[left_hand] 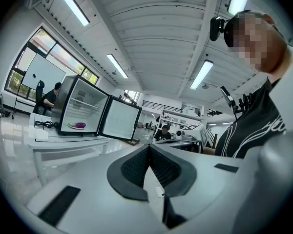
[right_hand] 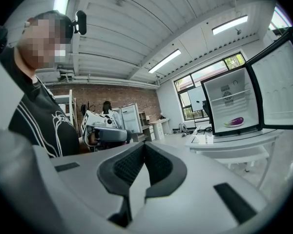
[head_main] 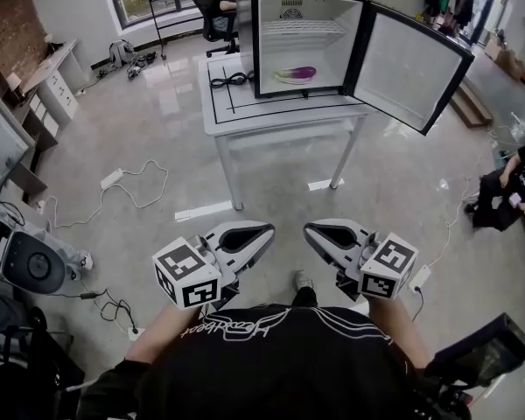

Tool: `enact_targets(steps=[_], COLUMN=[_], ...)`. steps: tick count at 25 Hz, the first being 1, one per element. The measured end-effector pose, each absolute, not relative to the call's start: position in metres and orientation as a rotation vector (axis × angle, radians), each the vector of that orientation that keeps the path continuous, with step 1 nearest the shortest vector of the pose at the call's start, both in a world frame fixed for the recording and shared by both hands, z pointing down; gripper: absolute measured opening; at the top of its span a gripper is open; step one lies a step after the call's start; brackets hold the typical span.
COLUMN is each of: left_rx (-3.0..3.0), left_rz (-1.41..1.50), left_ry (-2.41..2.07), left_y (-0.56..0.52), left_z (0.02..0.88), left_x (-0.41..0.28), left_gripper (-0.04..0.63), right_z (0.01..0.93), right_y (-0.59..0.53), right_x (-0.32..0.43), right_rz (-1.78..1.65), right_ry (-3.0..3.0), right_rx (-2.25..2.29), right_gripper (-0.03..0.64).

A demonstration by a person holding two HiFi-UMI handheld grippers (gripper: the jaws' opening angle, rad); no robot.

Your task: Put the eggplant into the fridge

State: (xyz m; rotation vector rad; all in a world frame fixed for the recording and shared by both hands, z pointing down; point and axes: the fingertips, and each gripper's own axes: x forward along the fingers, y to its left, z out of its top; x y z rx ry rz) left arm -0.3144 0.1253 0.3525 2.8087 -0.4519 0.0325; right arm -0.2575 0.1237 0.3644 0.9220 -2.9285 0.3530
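The purple eggplant (head_main: 295,74) lies on the floor of the small black fridge (head_main: 306,38), whose door (head_main: 411,64) stands swung open to the right. The fridge sits on a white table (head_main: 280,116) some way ahead of me. Both grippers hang close to my chest, tips turned toward each other, far from the fridge. My left gripper (head_main: 264,233) and right gripper (head_main: 310,231) are shut with nothing in them. The left gripper view shows its pads (left_hand: 136,167) closed, with the eggplant (left_hand: 77,126) far off. In the right gripper view the gripper (right_hand: 144,146) is shut, the eggplant (right_hand: 234,122) distant.
A black cable (head_main: 230,81) lies on the table left of the fridge. Power strips and cords (head_main: 112,178) trail over the floor at left. A person sits on the floor at right (head_main: 512,186). Another sits on an office chair (head_main: 214,11) behind the table. Equipment (head_main: 26,261) stands at left.
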Motion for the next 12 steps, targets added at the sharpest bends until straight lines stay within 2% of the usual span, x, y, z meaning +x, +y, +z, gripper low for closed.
enact_targets(steps=[12], left_rx=[2.816], left_rz=[0.006], left_ry=[-0.427], left_y=[0.137], left_z=[0.356], left_x=[-0.328], left_gripper=[0.008], right_z=[0.365], right_y=[0.140], right_x=[-0.269], right_rz=[0.295], right_ry=[-2.883], right_rx=[0.947], right_gripper=[0.008])
